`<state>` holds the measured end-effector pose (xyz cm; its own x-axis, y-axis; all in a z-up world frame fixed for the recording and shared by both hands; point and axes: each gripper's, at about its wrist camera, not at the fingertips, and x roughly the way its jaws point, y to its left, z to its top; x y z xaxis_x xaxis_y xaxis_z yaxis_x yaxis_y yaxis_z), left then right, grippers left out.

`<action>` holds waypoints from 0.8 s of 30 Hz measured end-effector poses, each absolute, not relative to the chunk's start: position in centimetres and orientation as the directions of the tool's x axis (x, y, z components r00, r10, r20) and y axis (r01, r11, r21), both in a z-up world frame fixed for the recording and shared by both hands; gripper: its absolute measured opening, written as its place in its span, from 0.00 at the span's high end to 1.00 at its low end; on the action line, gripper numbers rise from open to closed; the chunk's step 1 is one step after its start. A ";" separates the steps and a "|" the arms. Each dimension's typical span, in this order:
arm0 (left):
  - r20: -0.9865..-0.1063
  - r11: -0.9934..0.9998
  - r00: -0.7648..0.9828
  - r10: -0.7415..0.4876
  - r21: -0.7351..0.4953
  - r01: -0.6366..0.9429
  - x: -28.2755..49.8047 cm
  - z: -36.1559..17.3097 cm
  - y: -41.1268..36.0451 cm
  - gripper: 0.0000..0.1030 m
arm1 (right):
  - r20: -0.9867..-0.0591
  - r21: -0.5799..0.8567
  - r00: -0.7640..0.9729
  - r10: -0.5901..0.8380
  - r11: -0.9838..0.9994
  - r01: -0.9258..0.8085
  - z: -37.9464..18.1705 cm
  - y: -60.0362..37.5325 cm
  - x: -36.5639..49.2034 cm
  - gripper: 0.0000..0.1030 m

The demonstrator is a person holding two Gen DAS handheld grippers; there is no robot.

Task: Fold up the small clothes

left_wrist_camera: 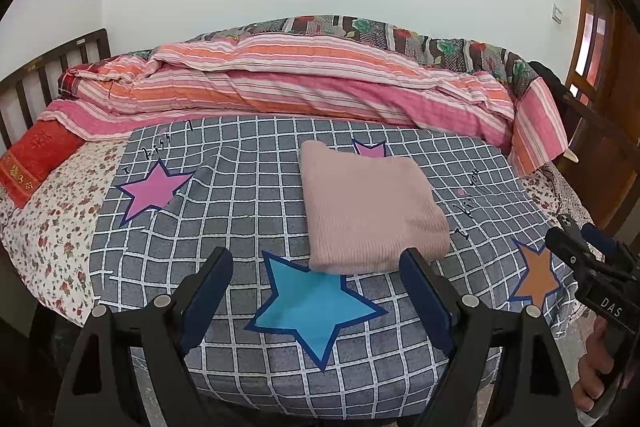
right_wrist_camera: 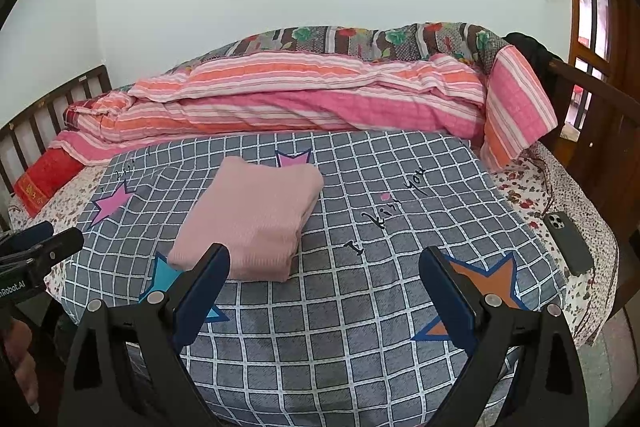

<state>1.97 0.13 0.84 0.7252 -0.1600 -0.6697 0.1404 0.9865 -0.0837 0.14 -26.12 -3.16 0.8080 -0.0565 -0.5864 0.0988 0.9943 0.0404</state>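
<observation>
A pink knit garment (left_wrist_camera: 370, 211) lies folded into a neat rectangle on the grey checked blanket (left_wrist_camera: 248, 211) with coloured stars. It also shows in the right wrist view (right_wrist_camera: 252, 219). My left gripper (left_wrist_camera: 316, 267) is open and empty, held above the blanket's near edge just in front of the garment. My right gripper (right_wrist_camera: 324, 267) is open and empty, to the right of the garment and apart from it. The right gripper's body shows at the far right of the left wrist view (left_wrist_camera: 592, 263), and the left gripper's body at the far left of the right wrist view (right_wrist_camera: 36, 255).
A rolled pink and orange striped quilt (left_wrist_camera: 304, 87) lies along the back of the bed. A red pillow (left_wrist_camera: 36, 159) sits at the left by the wooden headboard (left_wrist_camera: 48, 67). A dark phone (right_wrist_camera: 568, 243) lies on the floral sheet at the right. A wooden door (right_wrist_camera: 592, 27) stands at the far right.
</observation>
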 end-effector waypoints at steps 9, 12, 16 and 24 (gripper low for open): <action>-0.671 0.985 0.723 -0.168 -0.097 0.140 1.9 0.8 0.2 0.18 | -0.588 0.052 0.807 -0.053 0.993 0.103 -3.2 -26.2 0.0 0.09; -0.670 0.986 0.724 -0.165 -0.090 0.142 1.8 0.8 0.1 0.18 | -0.589 0.049 0.806 -0.055 0.993 0.104 -3.3 -26.2 0.0 0.09; -0.670 0.986 0.724 -0.164 -0.089 0.141 1.8 0.9 0.0 0.18 | -0.589 0.050 0.806 -0.055 0.993 0.105 -3.3 -26.2 -0.1 0.09; -0.672 0.985 0.721 -0.169 -0.093 0.144 1.9 0.8 0.1 0.18 | -0.589 0.054 0.806 -0.054 0.993 0.105 -3.4 -26.2 -0.2 0.09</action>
